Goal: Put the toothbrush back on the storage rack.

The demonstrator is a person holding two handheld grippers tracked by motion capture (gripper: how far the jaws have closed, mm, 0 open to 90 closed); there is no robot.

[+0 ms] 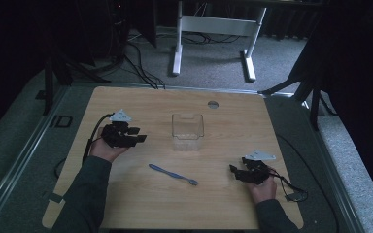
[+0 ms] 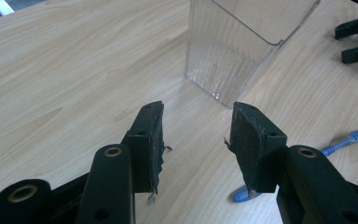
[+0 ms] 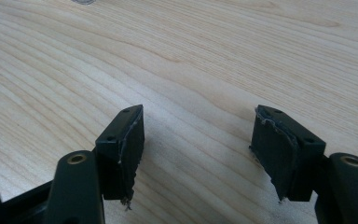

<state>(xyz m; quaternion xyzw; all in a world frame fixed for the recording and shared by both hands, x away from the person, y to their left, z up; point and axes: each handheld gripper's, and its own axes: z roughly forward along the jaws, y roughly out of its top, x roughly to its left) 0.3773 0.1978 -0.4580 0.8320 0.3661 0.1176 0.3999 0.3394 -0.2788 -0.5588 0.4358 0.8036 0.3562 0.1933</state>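
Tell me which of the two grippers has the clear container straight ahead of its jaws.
The left gripper: the clear container stands just beyond its open jaws, toothbrush off to one side. The right gripper faces bare wooden table.

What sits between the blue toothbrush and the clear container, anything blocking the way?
Nothing visible does. The blue toothbrush lies flat, nearer the person than the clear container, with bare table between them.
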